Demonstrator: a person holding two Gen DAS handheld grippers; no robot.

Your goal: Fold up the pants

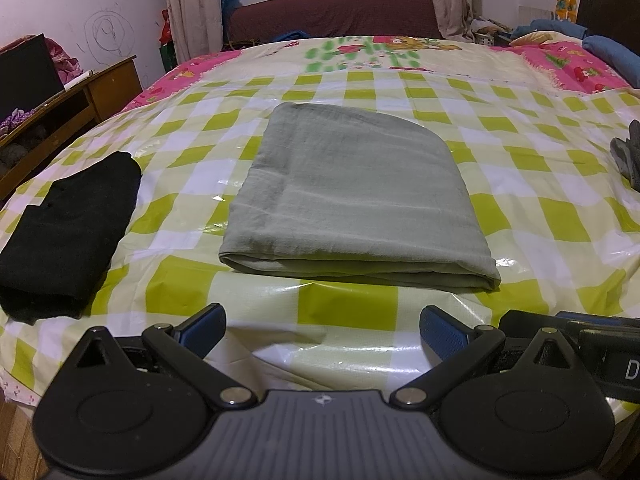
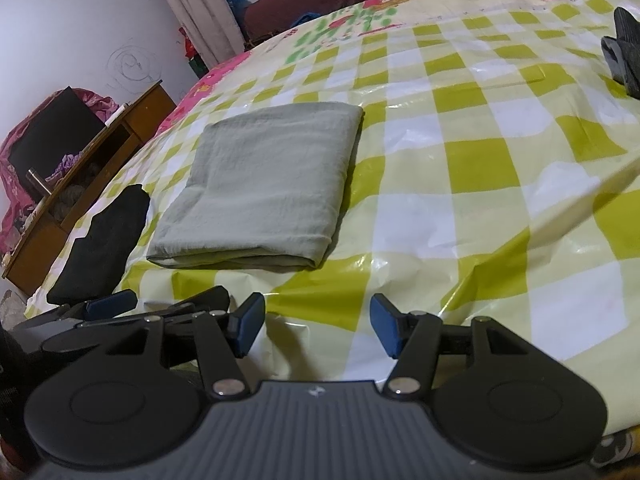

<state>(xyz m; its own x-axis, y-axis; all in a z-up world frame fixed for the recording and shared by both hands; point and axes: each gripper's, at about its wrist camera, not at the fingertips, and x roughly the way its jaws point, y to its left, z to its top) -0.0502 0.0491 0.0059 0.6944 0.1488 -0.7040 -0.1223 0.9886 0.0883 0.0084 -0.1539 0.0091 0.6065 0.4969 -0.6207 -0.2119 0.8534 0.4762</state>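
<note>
Checked plastic sheeting [image 1: 360, 80] covers the bed; the green pants [image 1: 352, 196] lie folded at its centre. Your left gripper [image 1: 322, 330] and right gripper [image 2: 318, 328] both gape empty. Any careless grab could slide the stack and undo its folds.

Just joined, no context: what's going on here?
A person holds a claw in each hand over a bed. The green pants lie folded in a neat rectangle on the checked sheet, with a folded black garment to their left. The left claw and right claw are both open, empty, short of the pants.
</note>
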